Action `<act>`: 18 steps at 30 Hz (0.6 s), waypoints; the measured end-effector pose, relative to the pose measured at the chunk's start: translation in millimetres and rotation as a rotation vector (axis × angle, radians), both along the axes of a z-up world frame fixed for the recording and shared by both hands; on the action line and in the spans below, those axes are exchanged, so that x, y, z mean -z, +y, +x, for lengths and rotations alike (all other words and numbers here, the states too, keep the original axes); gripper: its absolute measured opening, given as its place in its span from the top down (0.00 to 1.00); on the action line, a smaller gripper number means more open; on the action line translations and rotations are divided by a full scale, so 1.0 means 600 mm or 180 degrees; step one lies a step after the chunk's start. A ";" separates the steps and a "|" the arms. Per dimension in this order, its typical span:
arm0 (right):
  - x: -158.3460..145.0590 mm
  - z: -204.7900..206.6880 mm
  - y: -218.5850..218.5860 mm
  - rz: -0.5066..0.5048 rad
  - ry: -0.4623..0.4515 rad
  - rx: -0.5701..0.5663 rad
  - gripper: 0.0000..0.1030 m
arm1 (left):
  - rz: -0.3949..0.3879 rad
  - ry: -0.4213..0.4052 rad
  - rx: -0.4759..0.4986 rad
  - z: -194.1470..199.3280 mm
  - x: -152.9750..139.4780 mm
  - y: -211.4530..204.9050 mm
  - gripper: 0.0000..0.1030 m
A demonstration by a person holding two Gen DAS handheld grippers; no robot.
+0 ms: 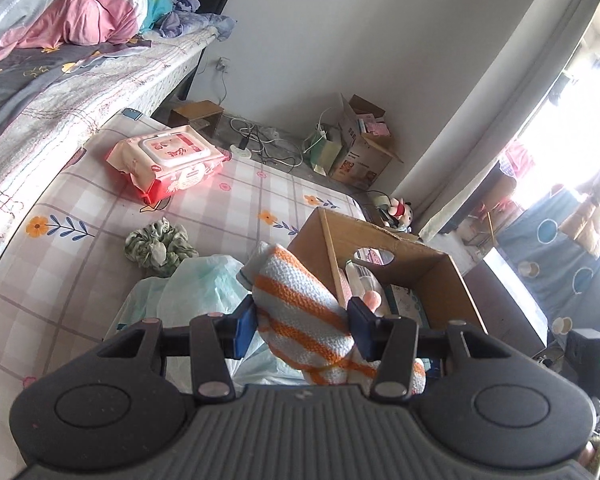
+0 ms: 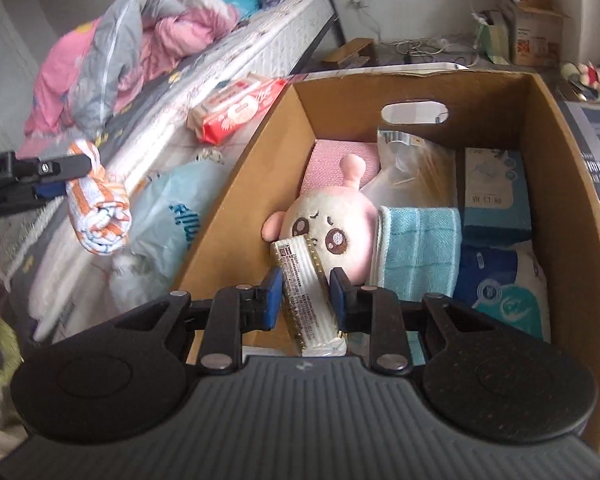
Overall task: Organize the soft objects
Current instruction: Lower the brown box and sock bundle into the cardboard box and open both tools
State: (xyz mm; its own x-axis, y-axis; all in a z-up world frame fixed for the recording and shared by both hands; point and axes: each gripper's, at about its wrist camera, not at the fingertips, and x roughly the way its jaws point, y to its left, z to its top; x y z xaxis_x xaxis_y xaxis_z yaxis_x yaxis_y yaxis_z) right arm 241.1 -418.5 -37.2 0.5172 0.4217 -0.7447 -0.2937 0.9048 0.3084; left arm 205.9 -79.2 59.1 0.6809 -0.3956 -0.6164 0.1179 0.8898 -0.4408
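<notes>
My left gripper (image 1: 302,322) is shut on a rolled orange-and-white striped towel (image 1: 300,296), held above the mattress just left of the cardboard box (image 1: 452,280). The towel also shows in the right wrist view (image 2: 100,216), held by the left gripper (image 2: 66,180). My right gripper (image 2: 305,294) is over the box (image 2: 236,184) and shut on a white-and-gold tissue pack (image 2: 306,296). Inside the box lie a pink plush toy (image 2: 332,220), a teal towel (image 2: 416,248), a blue carton (image 2: 494,192) and soft packs.
On the mattress (image 1: 60,280) lie a red wet-wipes pack (image 1: 168,160), a green scrunchie (image 1: 156,246) and a pale blue plastic bag (image 1: 204,284). A bed with pink bedding (image 1: 80,20) stands at left. Boxes and cables (image 1: 360,148) sit on the floor by the wall.
</notes>
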 end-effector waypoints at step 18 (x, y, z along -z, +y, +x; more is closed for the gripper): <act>0.052 0.121 0.031 0.0041 0.0308 -0.0934 0.53 | 0.0192 0.0008 -0.0008 0.017 -0.002 -0.036 0.52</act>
State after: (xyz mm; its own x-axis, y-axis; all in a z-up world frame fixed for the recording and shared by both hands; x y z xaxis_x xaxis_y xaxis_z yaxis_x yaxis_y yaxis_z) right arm 313.8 -400.2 -68.6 0.2988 0.5523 -0.7783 -0.5106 0.7815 0.3586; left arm 216.2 -100.7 60.5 0.6803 -0.3559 -0.6407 0.1145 0.9151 -0.3867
